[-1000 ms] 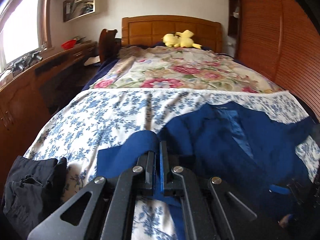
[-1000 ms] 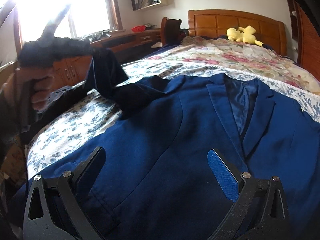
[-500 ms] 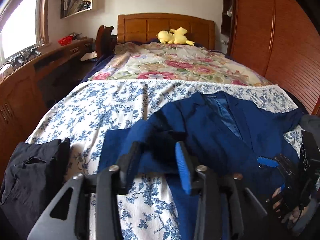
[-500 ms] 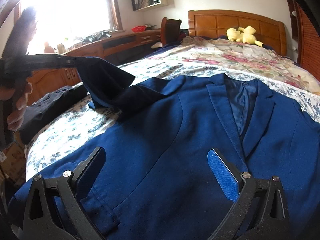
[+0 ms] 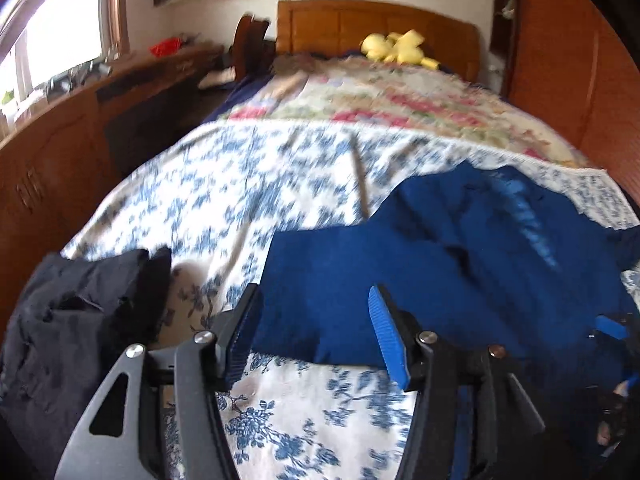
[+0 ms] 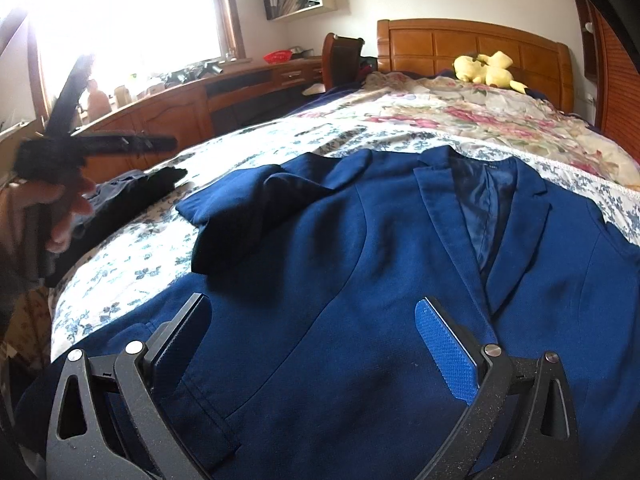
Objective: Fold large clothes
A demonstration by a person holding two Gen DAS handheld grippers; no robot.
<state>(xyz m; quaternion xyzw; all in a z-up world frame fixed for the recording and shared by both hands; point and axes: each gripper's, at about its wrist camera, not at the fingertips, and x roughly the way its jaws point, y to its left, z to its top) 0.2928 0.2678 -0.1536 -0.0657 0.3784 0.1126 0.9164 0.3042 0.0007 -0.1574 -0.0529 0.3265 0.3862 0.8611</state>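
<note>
You had the navy blazer (image 6: 360, 264) lying face up on the bed (image 5: 248, 184), collar toward the headboard, with one sleeve (image 6: 248, 200) doubled back across its shoulder. Your left gripper (image 5: 316, 332) hovered above that sleeve with its fingers spread apart and nothing between them; your right gripper (image 6: 316, 356) sat low over the blazer's front panel, its fingers likewise parted and empty. A dark garment (image 5: 80, 320) lay heaped beside the sleeve, near the bed's edge. The blazer looked like a lined, fairly heavy cloth, soft enough to drape but stiffer at the lapels and shoulders, so it would probably hold a crease rather than slide. The left view was blurred, so the sleeve's cuff could not be placed exactly. You would do best to pinch the hem corner and the shoulder seam, where the layers are firm.
</note>
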